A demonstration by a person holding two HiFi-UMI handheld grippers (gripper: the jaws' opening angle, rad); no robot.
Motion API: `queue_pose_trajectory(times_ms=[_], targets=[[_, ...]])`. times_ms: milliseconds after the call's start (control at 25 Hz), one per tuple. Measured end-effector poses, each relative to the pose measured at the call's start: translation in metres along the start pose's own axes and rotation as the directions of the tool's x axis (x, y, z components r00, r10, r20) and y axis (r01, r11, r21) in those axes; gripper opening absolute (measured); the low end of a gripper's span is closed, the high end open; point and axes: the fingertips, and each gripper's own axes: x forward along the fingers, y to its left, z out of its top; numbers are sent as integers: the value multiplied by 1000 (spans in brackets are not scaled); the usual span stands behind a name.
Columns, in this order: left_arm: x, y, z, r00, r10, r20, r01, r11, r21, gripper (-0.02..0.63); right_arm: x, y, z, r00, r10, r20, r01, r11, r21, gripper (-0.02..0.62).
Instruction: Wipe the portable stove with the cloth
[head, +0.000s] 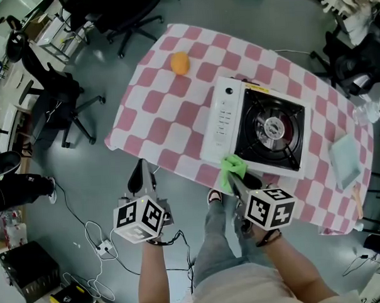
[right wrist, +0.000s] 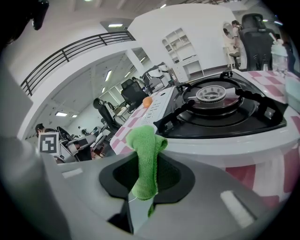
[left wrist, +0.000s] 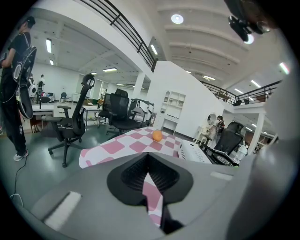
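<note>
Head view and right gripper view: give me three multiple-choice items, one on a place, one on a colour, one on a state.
1. The orange ball lies:
A. on a chair
B. on the checked tablecloth, apart from the stove
C. on the floor

2. The cloth is:
A. blue
B. red
C. green

3. The right gripper is:
A. open and empty
B. shut on the cloth
C. shut on the ball

Key:
1. B, since the head view shows the ball on the pink and white squares.
2. C, since it is green in both views.
3. B, since the jaws pinch the cloth.
</note>
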Motion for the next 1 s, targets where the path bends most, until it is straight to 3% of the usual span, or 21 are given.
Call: queue_pose_trajectory(times_ms=[1000], targets=[[-4, -44, -5, 999, -35, 0, 35, 999, 20, 1, -41, -50, -6, 999, -50, 12, 49, 998, 44, 78]])
